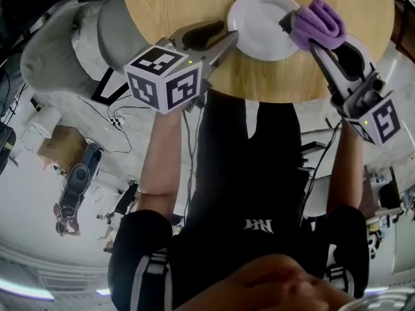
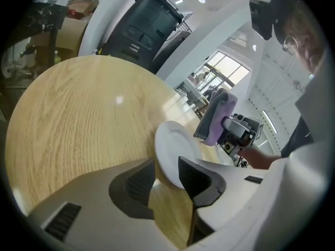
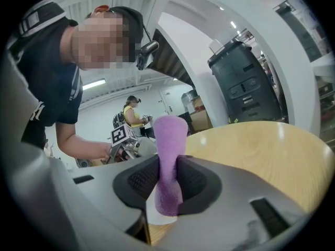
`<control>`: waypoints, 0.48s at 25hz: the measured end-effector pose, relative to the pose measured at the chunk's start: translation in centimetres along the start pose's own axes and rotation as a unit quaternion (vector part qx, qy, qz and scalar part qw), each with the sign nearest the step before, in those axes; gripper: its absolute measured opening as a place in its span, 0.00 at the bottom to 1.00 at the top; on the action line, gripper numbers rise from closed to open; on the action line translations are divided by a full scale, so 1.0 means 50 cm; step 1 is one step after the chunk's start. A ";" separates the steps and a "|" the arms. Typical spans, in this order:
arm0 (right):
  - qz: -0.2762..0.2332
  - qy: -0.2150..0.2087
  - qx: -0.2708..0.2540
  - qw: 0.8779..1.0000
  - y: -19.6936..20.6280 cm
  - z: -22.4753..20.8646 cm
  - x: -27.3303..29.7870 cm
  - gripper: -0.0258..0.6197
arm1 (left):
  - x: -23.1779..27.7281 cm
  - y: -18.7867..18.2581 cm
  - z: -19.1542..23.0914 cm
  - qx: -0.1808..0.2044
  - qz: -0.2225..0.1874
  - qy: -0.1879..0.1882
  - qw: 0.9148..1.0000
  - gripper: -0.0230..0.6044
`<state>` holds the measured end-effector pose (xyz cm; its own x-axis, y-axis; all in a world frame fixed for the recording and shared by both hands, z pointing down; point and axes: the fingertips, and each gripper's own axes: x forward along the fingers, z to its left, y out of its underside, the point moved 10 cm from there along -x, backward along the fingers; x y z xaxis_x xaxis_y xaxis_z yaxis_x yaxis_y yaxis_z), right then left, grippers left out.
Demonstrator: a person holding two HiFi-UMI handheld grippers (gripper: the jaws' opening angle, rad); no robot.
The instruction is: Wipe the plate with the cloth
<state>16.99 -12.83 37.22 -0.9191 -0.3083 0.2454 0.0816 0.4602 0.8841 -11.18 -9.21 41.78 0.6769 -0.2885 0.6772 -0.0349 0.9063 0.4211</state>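
Note:
A white plate (image 1: pixel 262 21) lies on the round wooden table (image 1: pixel 181 5) near its front edge. My left gripper (image 1: pixel 227 36) reaches the plate's left rim. In the left gripper view the plate (image 2: pixel 170 145) has its rim between the two pads of that gripper (image 2: pixel 165 174), with wood showing in the gap below, so the jaws stand open. My right gripper (image 1: pixel 301 34) is shut on a folded purple cloth (image 1: pixel 318 23) at the plate's right edge. In the right gripper view the cloth (image 3: pixel 168 161) stands upright between the pads, with a bit of plate (image 3: pixel 159 216) beneath it.
The table's front edge runs just below both grippers. A white curved bench (image 1: pixel 71 37) sits left of the table, with a cardboard box (image 1: pixel 61 144) and cables on the floor. A dark cabinet (image 2: pixel 152 25) stands beyond the table. Another person (image 3: pixel 131 114) is far behind.

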 end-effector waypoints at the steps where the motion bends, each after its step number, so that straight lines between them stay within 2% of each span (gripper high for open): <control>1: -0.001 0.000 0.000 1.000 0.002 -0.003 0.003 0.18 | 0.004 0.000 0.003 -0.001 0.002 0.002 1.000 0.28; 2: -0.002 0.000 0.001 1.000 0.006 -0.005 0.010 0.18 | 0.007 0.002 0.010 -0.002 0.004 0.003 1.000 0.21; 5: -0.003 -0.005 0.005 1.000 0.032 -0.007 0.052 0.18 | 0.009 0.018 0.054 -0.005 0.011 -0.002 1.000 0.12; 9: 0.013 -0.007 0.025 1.000 0.053 -0.004 0.107 0.18 | 0.005 0.031 0.087 -0.015 0.006 -0.003 1.000 0.11; 12: 0.026 -0.021 0.066 0.997 0.055 -0.001 0.159 0.18 | 0.002 0.036 0.096 -0.022 -0.003 -0.006 1.000 0.11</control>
<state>9.95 -14.06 41.63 -0.9304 -0.2475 0.2704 0.0810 0.5806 0.8102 -14.71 -9.08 45.51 0.6683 -0.2974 0.6818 0.0023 0.9174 0.3979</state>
